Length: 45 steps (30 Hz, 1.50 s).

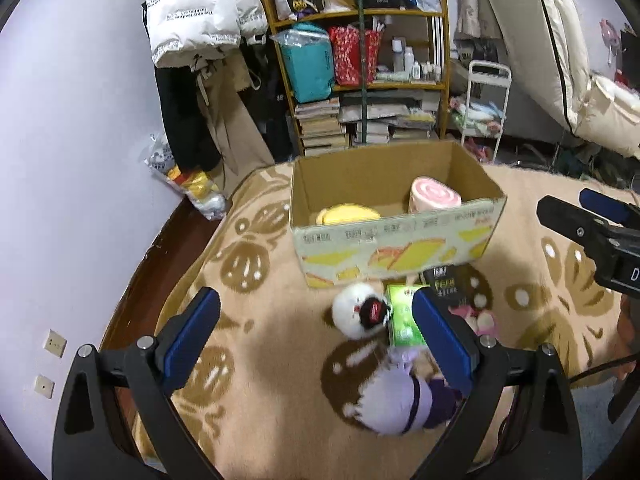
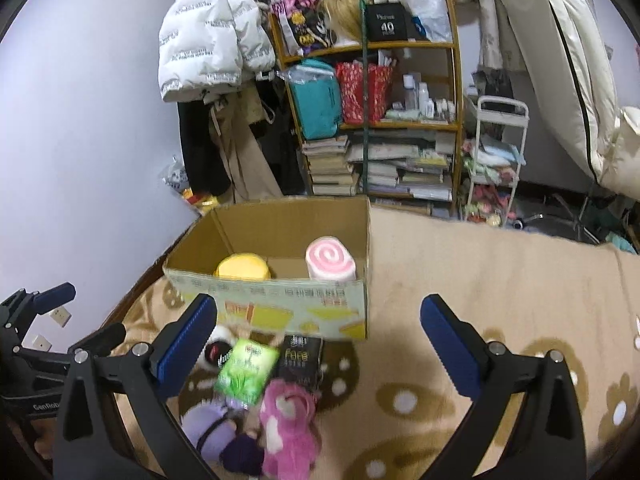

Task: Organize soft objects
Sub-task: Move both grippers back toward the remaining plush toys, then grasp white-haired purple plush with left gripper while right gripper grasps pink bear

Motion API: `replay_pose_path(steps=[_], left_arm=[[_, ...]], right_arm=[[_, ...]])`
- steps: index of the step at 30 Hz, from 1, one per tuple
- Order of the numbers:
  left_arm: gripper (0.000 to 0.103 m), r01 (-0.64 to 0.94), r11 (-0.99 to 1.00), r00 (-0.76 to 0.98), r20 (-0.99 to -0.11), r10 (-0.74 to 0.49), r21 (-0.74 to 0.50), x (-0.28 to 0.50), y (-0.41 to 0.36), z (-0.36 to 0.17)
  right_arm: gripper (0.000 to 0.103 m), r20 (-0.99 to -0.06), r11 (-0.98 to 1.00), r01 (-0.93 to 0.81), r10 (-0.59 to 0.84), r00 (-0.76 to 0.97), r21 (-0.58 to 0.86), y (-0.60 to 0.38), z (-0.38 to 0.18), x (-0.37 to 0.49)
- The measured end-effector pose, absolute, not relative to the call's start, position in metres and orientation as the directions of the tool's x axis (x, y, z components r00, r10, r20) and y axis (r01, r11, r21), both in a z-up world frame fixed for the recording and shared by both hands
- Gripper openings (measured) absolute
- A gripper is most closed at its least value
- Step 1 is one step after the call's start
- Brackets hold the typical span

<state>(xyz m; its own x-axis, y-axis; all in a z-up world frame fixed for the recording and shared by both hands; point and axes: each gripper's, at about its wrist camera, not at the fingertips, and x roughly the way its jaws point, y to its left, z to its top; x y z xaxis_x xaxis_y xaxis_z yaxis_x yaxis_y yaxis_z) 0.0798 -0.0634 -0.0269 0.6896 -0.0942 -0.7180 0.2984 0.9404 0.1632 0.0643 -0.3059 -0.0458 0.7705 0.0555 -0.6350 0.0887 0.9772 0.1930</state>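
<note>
A cardboard box (image 1: 396, 236) is being shown open-topped on a tan blanket (image 1: 256, 264) patterned with brown flowers. Its printed front wall, marked with yellow shapes, is being faced by both cameras. Inside it, two soft things are being kept: a yellow plush (image 1: 347, 214) lying low at the left, and a pink-and-white swirl roll plush (image 1: 434, 196) standing on end at the right, its spiral face being turned upward.

In front of the box, on the blanket, a small heap is being seen. A white round plush (image 1: 358, 314) with a dark red-and-black patch is lying nearest the box. Just beside it, a green packet (image 2: 247, 370) is being propped, and a black packet (image 2: 300, 358) is lying touching the box's front. A lilac plush (image 2: 210, 430) with a dark strap is lying closest to the cameras, and a pink fluffy plush (image 2: 288, 428) is resting against it on the right. The pile is somewhat blurred.

The left gripper (image 1: 316, 336) is being held spread wide above the blanket, with nothing between its blue pads; the white and lilac toys are being framed in the gap below. The right gripper (image 2: 318, 340) is likewise being held fully spread and unloaded, near the box's front corner.

A cluttered bookshelf (image 2: 372, 120) and a white puffer jacket (image 2: 208, 32) are being seen behind.
</note>
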Motion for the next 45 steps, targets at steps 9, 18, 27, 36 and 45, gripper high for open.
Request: replay_pose_path(steps=[9,18,27,36,45], left_arm=[[0.096,0.324,0.935,0.611,-0.787,-0.088,0.147,0.058,-0.062,-0.047],[0.096,0.346,0.929,0.566,-0.819,-0.093,0.134,0.061,-0.068,-0.067],[0.096,0.343,0.932,0.526,-0.846,-0.087,0.117,0.072,-0.075,-0.094],[0.096,0.338,0.934,0.495,-0.866,-0.07,0.117,0.088,-0.078,-0.113],[0.096,0.394,0.915,0.386,-0.919,-0.082,0.084,0.09,-0.091,-0.141]], right_arm=[[0.103,-0.678,0.972,0.113,0.058,0.733,0.206,-0.308,-0.058,0.044],[0.103,-0.756,0.975,0.107,0.081,0.65,0.196,-0.3,-0.081,0.054],[0.103,-0.799,0.988,0.08,0.057,0.599,0.13,-0.284,-0.101,0.069],[0.103,-0.84,0.985,0.087,0.078,0.537,0.147,-0.284,-0.126,0.089],[0.103,-0.878,0.977,0.106,0.113,0.465,0.183,-0.285,-0.146,0.1]])
